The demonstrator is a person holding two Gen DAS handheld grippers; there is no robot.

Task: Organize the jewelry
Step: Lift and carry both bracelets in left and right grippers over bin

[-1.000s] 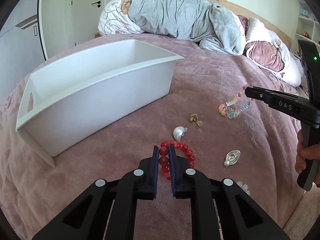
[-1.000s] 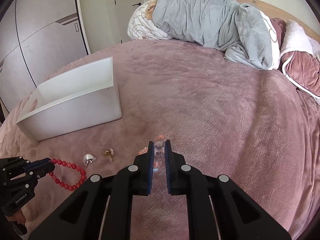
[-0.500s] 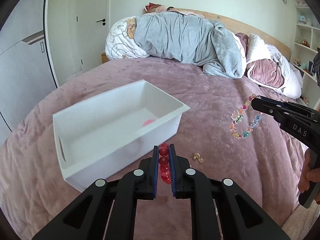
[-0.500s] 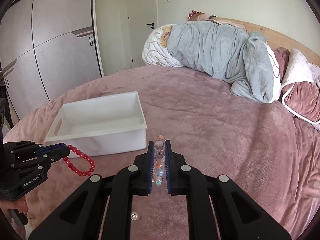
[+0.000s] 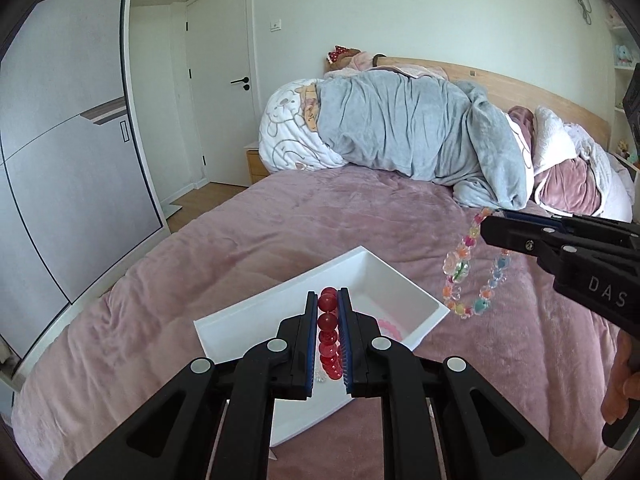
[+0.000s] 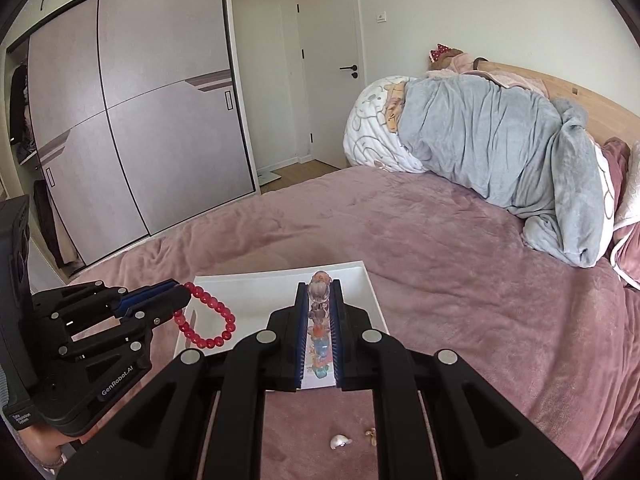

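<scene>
The left tool (image 5: 328,320) grips the red bead bracelet (image 6: 208,316) above the white bin (image 5: 400,284). The right tool (image 6: 319,320) grips the multicolored bead bracelet (image 5: 464,272) beside it.

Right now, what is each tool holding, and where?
Left tool pinches the red bead bracelet along one side of its loop; right tool likewise grips the multicolored bead bracelet.

Both bracelets (image 5: 329,332) (image 6: 319,322) now above bin (image 5: 400,280).
</scene>
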